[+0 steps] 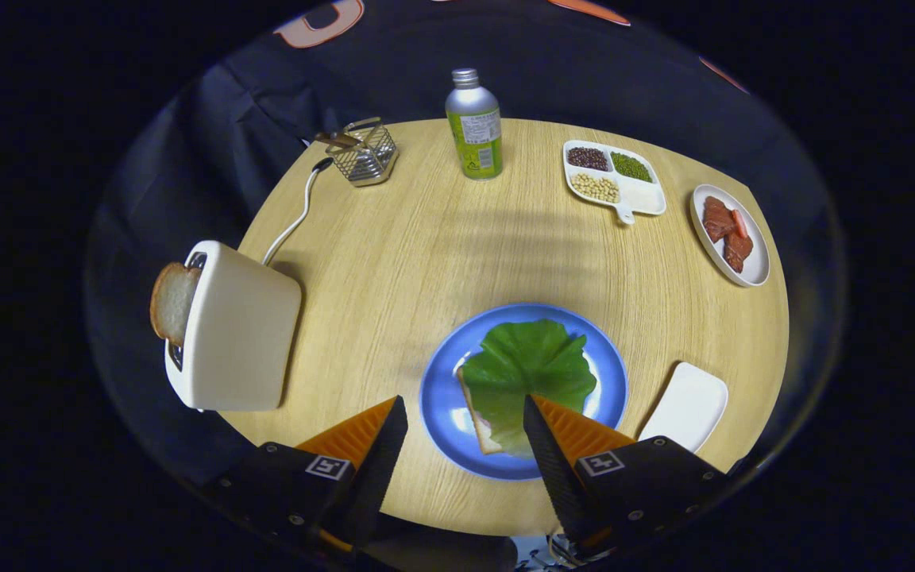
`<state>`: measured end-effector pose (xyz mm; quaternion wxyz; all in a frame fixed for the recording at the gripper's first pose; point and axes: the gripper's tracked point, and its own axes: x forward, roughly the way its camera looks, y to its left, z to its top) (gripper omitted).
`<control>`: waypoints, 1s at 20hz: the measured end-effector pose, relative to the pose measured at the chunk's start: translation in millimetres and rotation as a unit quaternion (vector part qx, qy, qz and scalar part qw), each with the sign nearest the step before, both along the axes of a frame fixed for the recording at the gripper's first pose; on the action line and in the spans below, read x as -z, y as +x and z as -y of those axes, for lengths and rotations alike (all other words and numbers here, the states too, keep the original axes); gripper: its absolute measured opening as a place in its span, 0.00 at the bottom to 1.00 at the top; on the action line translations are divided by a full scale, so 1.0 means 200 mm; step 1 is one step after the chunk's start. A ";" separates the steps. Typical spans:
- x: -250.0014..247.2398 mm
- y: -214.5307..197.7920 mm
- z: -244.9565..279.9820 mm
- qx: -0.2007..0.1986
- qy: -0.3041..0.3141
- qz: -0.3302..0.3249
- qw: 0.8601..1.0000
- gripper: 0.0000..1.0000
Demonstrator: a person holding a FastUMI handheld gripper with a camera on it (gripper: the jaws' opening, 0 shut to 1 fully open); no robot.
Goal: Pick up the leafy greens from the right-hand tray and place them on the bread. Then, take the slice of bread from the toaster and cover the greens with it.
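Hand-held gripper wide open, empty, above leafy greens on bread.

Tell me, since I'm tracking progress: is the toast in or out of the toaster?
In: the bread slice sticks up from the toaster slot; tongs open.

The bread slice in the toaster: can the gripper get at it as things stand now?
Probably yes. The bread slice sticks out of the toaster, nothing covers it, and the gripper has its jaws open.

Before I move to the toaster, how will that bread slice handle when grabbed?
The pale bread slice stands upright in the white toaster, so it should lift straight out. It looks thin and probably light and crushable; squeeze gently. The tool is open above the blue plate.
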<state>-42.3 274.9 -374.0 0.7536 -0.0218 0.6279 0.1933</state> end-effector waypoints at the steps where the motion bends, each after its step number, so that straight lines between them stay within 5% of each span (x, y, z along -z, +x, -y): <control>1: -0.05 -0.01 -0.06 -0.002 0.004 0.000 1.000 0.89; 11: -0.54 -0.04 -0.74 -0.030 0.079 -0.003 0.996 0.86; 20: -0.64 -0.09 -1.18 -0.060 0.097 -0.031 0.993 0.96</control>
